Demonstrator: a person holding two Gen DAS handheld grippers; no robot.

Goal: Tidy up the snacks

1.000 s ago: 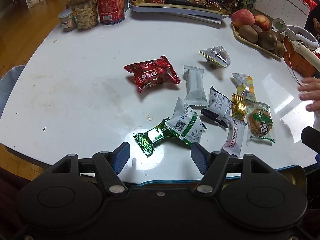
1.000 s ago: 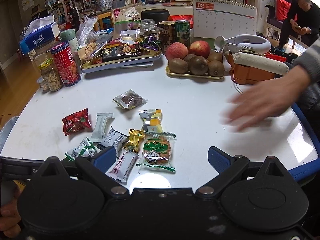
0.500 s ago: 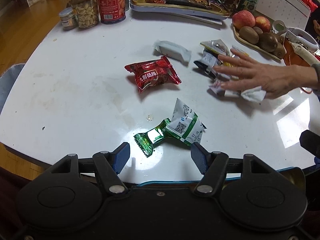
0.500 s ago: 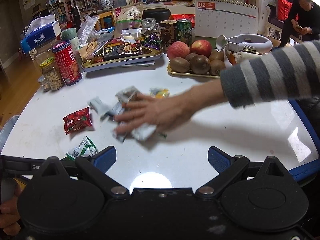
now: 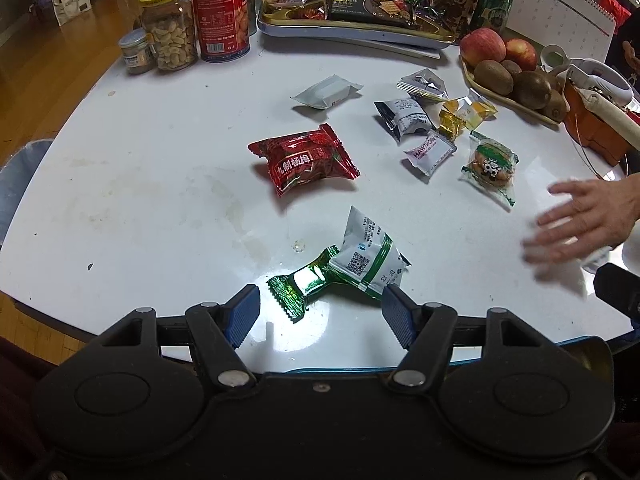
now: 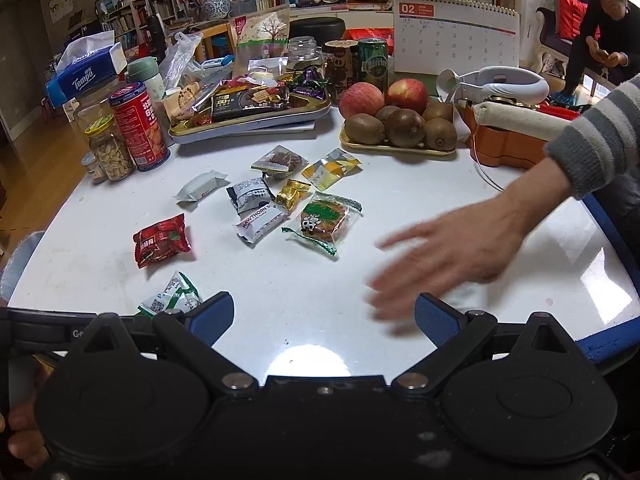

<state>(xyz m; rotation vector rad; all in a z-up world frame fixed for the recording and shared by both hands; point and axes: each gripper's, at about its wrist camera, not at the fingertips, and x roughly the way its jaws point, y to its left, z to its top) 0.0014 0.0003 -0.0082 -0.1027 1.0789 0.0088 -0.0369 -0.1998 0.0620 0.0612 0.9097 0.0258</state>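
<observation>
The loose snacks are lying re-scattered on the white table [image 5: 132, 184]: the white bar packet [image 5: 326, 92], upright beside the red plum packet [image 5: 306, 160] a second ago, is now lying near the tray [image 5: 352, 34], its long axis slanting left to right. The Hawthorn packet [image 6: 260, 222] and cookie packet [image 6: 324, 220] are sitting further back, so sorting is starting afresh. A bare hand [image 6: 448, 256], blurred, is pulling away rightward. The green-and-white packet [image 5: 368, 256] is lying just ahead of the left gripper [image 5: 320, 312], which is gaping and empty; the right gripper [image 6: 324, 312] is likewise spread, grasping nothing.
</observation>
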